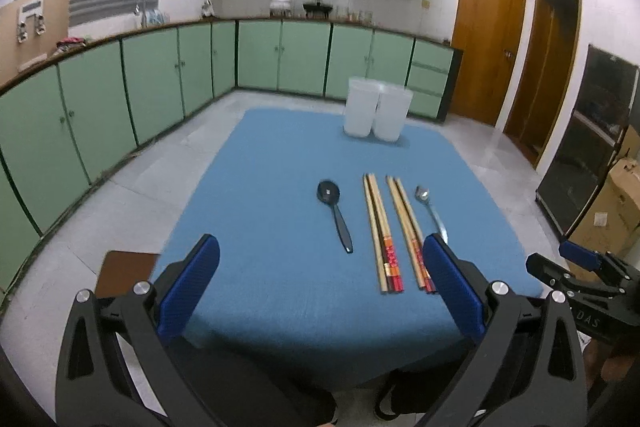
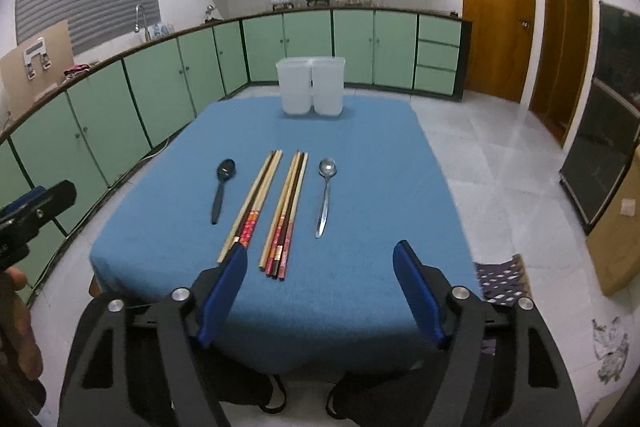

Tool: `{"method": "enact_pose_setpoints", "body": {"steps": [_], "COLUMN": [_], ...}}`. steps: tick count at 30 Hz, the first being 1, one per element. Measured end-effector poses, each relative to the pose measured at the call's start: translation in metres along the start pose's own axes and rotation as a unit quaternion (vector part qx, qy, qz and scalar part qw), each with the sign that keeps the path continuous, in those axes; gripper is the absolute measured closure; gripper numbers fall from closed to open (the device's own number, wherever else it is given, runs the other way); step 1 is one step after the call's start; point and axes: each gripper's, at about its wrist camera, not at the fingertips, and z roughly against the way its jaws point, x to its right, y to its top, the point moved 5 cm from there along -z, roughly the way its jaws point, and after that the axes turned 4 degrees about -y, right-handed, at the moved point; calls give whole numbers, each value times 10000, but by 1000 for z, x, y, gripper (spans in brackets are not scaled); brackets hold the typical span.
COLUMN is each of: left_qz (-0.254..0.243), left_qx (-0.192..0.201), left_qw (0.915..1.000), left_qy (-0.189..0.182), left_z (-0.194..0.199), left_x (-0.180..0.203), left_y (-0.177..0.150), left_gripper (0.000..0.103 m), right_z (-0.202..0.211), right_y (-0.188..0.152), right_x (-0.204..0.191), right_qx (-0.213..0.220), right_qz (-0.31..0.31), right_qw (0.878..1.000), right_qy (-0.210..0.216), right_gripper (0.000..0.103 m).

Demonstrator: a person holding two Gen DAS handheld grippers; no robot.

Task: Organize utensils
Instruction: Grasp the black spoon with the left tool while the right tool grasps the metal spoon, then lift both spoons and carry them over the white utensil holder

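On the blue tablecloth [image 2: 360, 187] lie a black spoon [image 2: 221, 189], two bundles of wooden chopsticks [image 2: 250, 207] [image 2: 286, 213] and a metal spoon [image 2: 325, 195], all side by side. In the left wrist view the same row shows: black spoon [image 1: 335, 215], chopsticks [image 1: 382, 235] [image 1: 408, 231], metal spoon [image 1: 432, 215]. Two white plastic containers [image 2: 312, 85] [image 1: 376, 109] stand together at the table's far edge. My left gripper [image 1: 320, 259] hangs open above the near edge. My right gripper [image 2: 320, 267] is open too, nothing between its pads, just short of the chopstick ends.
Green kitchen cabinets [image 2: 120, 95] run along the left and back walls. Wooden doors [image 2: 496, 11] stand at the right. A cardboard box [image 2: 616, 227] and a patterned cloth [image 2: 502, 281] lie on the floor to the right of the table. A brown stool [image 1: 124, 271] sits by the table's left corner.
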Motion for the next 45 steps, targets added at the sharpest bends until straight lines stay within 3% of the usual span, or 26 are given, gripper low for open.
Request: {"method": "enact_pose_setpoints", "body": {"steps": [3,10,12,17,21,27,32,35,37,45], "left_qz": [-92,-342,-353,-332,-319,-558,-609,-565,-513,-267], "left_qx": [-261,-750,-874,-1267,-1391,-1241,-1111,-1114,-1142,-1162], "left_qw": [9996,9964,9953,9912,9896,9901,9917,9921,9921,9928], "left_qy": [-4,178,217,203,173,338,215,70,-19,-121], "left_z": [-37,-111,-127,-164,-181,-190,-186,-185,-189,-176], "left_x": [3,1,0,0,3,7,8,11,13,8], "left_y": [-3,-14,-16,-29,-38,-41,-41,-40,-37,-22], "left_gripper": [5,7,9,26,28,30,60,82,90,91], "right_z": [-34,-101,-109,-131,-143,-148,-150,-151,-151,-133], "right_y": [-4,-14,-15,-15,-15,-14,-13,-11,-10,3], "right_x": [-2,-8,-7,-9,-9,-9,-1,1,2,5], "right_qx": [-154,-539,-583,-618,-687,-461,-422,-408,-421,-227], "right_qz": [5,-90,-122,-68,11,322,286,266,239,174], "right_qw": [9999,9981,9978,9974,9970,9981,9983,9984,9984,9991], "right_qy": [55,294,304,352,361,264,288,283,295,326], "right_gripper": [34,60,62,64,64,71,87,93,93,94]}}
